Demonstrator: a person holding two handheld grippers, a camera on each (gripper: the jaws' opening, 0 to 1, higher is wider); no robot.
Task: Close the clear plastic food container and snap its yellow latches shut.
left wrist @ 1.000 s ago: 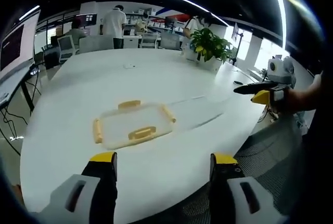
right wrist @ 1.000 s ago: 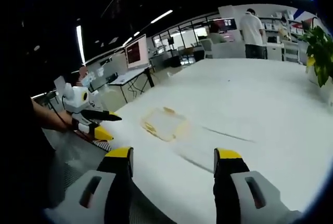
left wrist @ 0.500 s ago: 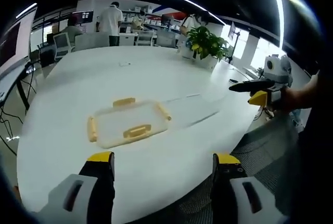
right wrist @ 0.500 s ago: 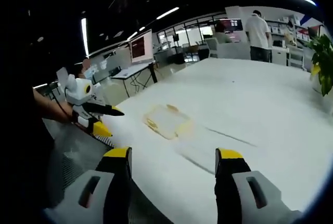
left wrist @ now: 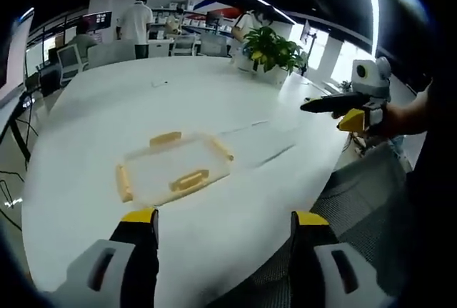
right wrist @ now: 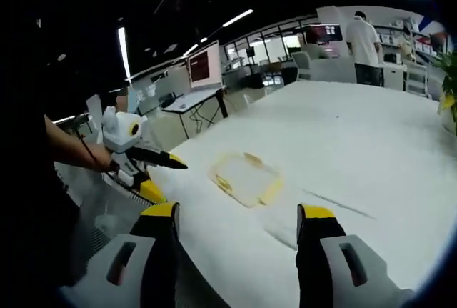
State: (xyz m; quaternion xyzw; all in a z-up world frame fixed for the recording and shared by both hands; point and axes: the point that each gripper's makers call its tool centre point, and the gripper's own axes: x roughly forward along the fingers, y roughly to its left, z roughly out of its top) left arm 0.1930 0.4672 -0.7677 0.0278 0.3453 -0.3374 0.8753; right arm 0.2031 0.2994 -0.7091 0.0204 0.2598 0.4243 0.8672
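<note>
My left gripper has two black jaws capped with yellow pads, each rising from a pale grey housing with a dark slotted opening, at about 7 and 5 o'clock in the left gripper view. My right gripper is built the same way, with yellow tips on black jaws over grey slotted bodies. Seen from the opposite view, each gripper is a white rounded body with long black jaws and a yellow wedge beneath, near 3 o'clock and 9 o'clock.
</note>
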